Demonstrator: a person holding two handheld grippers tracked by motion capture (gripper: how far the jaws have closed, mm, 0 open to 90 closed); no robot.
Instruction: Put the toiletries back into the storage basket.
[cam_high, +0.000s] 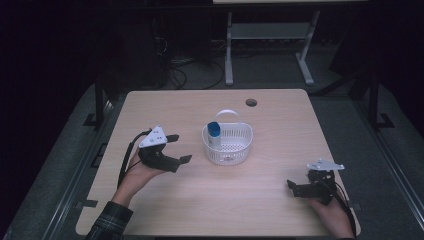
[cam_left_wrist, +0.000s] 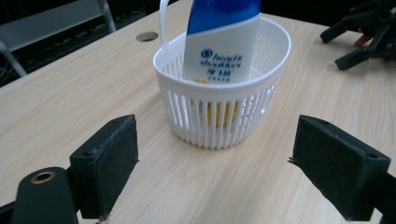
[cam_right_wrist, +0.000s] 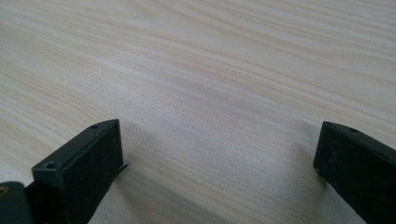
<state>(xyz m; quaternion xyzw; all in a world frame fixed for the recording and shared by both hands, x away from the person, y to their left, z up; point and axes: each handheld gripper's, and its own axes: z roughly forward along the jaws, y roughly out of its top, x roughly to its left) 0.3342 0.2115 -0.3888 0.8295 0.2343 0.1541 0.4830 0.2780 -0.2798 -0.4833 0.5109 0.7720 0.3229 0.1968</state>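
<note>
Bottle (cam_high: 214, 134): white plastic shampoo bottle with a blue cap end and a blue band, blue lettering on the white face; yellow shows low on it through the basket slots in the left gripper view (cam_left_wrist: 219, 46).
Bottle position: standing in the basket's left part as seen in the high view, leaning against the wall on that side, blue end uppermost and above the rim.
Bottle axis: long axis close to upright, slightly tilted; printed face turned toward the left gripper's camera.
Basket (cam_high: 235, 150): white, oval, slotted walls, perforated floor, thin arched handle at its far side; it sits near the middle of the bench, in the left gripper view at (cam_left_wrist: 224, 116).
Bench (cam_high: 280, 125): pale wood-grain top with a round cable hole (cam_high: 251, 102) near its far edge.
Left gripper (cam_high: 181, 148): held in the left hand (cam_high: 142, 172) just to the left of the basket, apart from it; jaws spread wide with nothing between them, pointing at the basket and bottle, which lie straight ahead between the two pads.
Right gripper (cam_high: 291, 188): held in the right hand (cam_high: 330, 215) near the bench's front right corner, well apart from the basket; jaws parted wide over bare wood, holding nothing.
Right gripper in the left gripper view (cam_left_wrist: 364, 37): dark shape beyond the basket, at upper right.
</note>
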